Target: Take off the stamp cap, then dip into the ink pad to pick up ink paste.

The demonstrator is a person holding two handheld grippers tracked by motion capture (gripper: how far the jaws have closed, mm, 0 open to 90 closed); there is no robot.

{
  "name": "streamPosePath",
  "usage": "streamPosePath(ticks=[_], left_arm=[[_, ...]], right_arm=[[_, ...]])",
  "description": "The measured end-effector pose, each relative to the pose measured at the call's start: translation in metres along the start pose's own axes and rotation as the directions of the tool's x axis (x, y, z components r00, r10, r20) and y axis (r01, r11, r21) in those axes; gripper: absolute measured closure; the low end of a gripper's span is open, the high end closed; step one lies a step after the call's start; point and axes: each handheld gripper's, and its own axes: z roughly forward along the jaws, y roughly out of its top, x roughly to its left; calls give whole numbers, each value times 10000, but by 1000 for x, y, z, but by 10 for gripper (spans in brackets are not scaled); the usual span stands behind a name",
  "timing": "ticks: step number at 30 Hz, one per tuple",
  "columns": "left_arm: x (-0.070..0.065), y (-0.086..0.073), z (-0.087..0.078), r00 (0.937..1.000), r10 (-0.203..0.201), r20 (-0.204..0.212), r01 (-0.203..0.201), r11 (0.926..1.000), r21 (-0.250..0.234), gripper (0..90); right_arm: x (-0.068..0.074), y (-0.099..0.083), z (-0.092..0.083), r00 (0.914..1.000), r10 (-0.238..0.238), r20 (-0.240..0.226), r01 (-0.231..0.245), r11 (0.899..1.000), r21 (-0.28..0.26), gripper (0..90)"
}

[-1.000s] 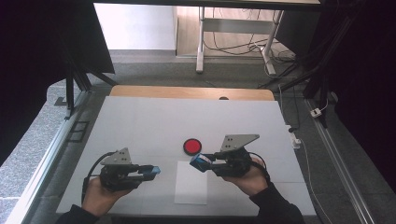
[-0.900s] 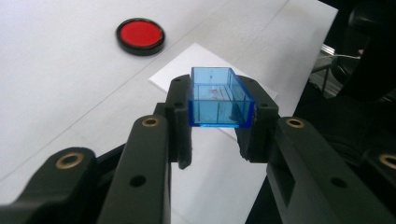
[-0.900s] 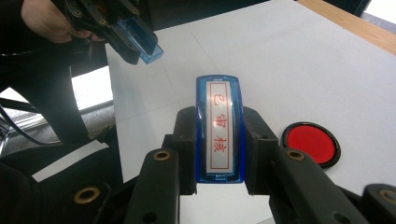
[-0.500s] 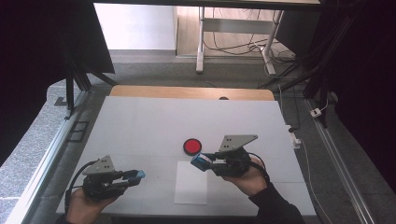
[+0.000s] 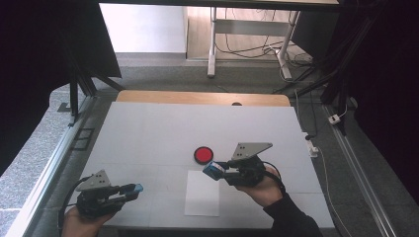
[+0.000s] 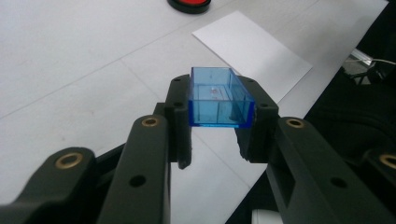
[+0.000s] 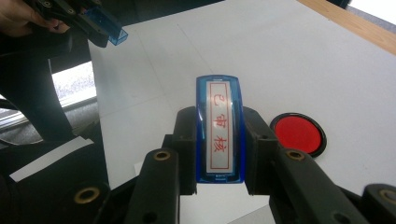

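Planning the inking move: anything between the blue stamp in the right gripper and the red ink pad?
Nothing visible. The blue rectangular stamp, clamped in the right gripper, sits just beside the round red ink pad, with bare white table between them.

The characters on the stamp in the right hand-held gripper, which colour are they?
Red, on a white label framed in red, on the blue stamp. The right gripper view shows it best.

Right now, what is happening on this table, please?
A person works with two hand-held tongs. The right tongs are shut on a blue stamp with red characters on its label, held above the white sheet of paper beside the red ink pad. The left tongs are shut on the stamp's clear blue cap, held off near the table's front left corner.
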Motion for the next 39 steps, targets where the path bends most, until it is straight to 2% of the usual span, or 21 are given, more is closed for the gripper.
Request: streamPosePath(ticks=[10,17,32,39], left_arm=[[-1,-5,0,9998,37,-195,-31,9995,299,681],[1,-9,0,9997,161,-180,-155,9994,300,681],[1,-12,-2,10000,81,-31,-80,9998,177,681],[1,-12,-1,9999,145,-3,-144,9995,277,681]], right_arm=[[-1,-1,1,10000,39,72,-39,10000,19,706],[-3,1,1,9997,145,179,-145,9999,-4,706],[-12,5,8,9978,339,574,-346,9993,114,706],[-16,9,15,9977,253,627,-269,9993,245,706]])
